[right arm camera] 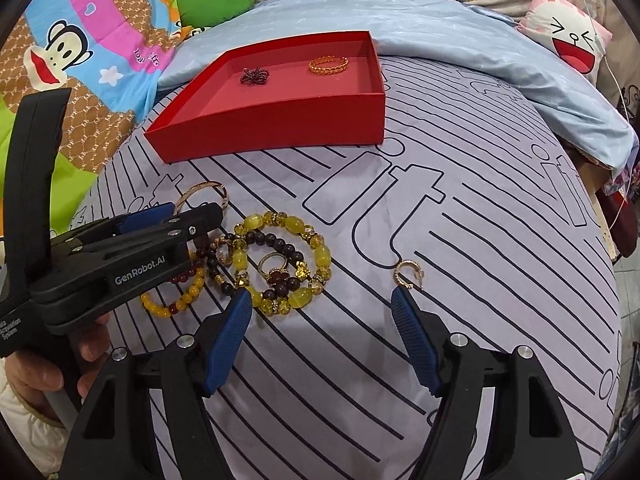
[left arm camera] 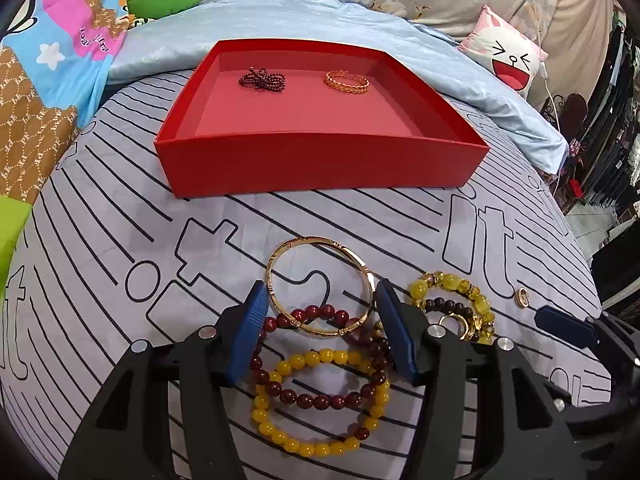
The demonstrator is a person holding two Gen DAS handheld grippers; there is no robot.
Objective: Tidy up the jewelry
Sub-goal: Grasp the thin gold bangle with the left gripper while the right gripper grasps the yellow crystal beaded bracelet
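Note:
A red tray lies on the bed and holds a dark beaded piece and a gold chain bangle. My left gripper is open, its fingers on either side of a thin gold bangle that lies over a dark red bead bracelet and a yellow bead bracelet. A yellow crystal bracelet, dark beads and rings lie to the right. My right gripper is open and empty, with a small gold ring near its right fingertip.
The striped grey bedsheet covers the bed. A light blue blanket and a cartoon quilt lie behind and to the left of the tray. A smiling face pillow sits at the back right. The bed edge drops at the right.

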